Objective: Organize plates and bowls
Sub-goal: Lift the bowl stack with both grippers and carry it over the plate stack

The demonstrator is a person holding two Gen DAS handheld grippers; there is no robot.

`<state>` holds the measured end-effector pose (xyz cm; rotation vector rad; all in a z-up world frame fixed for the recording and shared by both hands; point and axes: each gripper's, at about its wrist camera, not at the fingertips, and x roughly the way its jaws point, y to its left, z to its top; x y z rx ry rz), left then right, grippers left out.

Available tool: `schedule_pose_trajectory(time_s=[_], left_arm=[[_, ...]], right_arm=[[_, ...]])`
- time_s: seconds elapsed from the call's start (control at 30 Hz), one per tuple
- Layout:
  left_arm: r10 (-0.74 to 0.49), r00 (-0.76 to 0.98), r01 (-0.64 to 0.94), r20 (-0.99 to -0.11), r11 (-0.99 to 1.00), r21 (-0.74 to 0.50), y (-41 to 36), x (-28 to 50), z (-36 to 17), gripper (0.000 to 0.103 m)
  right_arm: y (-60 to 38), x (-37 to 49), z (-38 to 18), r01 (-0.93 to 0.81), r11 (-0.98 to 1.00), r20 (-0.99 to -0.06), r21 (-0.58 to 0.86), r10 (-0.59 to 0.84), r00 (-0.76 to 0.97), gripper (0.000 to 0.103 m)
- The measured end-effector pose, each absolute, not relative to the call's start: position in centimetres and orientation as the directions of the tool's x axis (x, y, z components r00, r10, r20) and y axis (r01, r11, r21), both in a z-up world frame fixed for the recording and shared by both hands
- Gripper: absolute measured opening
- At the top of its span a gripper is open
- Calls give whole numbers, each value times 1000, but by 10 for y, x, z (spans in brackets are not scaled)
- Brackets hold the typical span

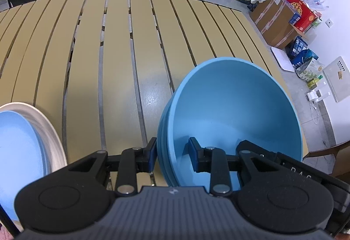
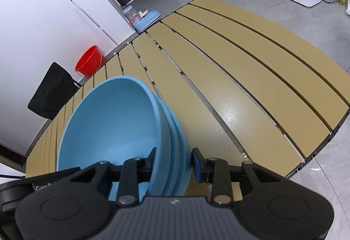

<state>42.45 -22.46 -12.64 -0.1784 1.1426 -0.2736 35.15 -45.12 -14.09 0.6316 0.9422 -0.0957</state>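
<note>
A: Where does the stack of blue bowls (image 1: 231, 121) lie relative to each claw?

B: It sits between them. In the left wrist view the left claw (image 1: 172, 156) straddles the stack's near-left wall: one finger (image 1: 151, 155) outside the nested rims, the other inside the top bowl. In the right wrist view the right claw (image 2: 174, 165) straddles the opposite wall, its outer finger (image 2: 196, 165) outside and apart from the wall, the other inside.

A: Are the jaws closed on the rim?

B: A judgement only: both claws stand parted around the wall, not visibly pinching; on the left, contact of the outer finger cannot be told.

A: Where is the stack set?

B: Over the slatted counter (image 1: 122, 60), tilted, mouth toward the far edge; whether it rests on the counter is hidden.

A: What else lies near?

B: Left of the stack, a blue plate (image 1: 17, 152) on a white plate (image 1: 50, 130). Both claws are equally near the bowls, so the coming move likely turns on closing both across the wall together
</note>
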Motion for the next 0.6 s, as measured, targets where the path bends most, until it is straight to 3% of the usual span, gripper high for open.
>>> schedule_pose_trajectory(time_s=[0.6], left_arm=[[-313,444,98,-840,948,-301,-185,385,-88,30]], right_arm=[[-421,316,-97,288,836,-746,468,198,636,30]])
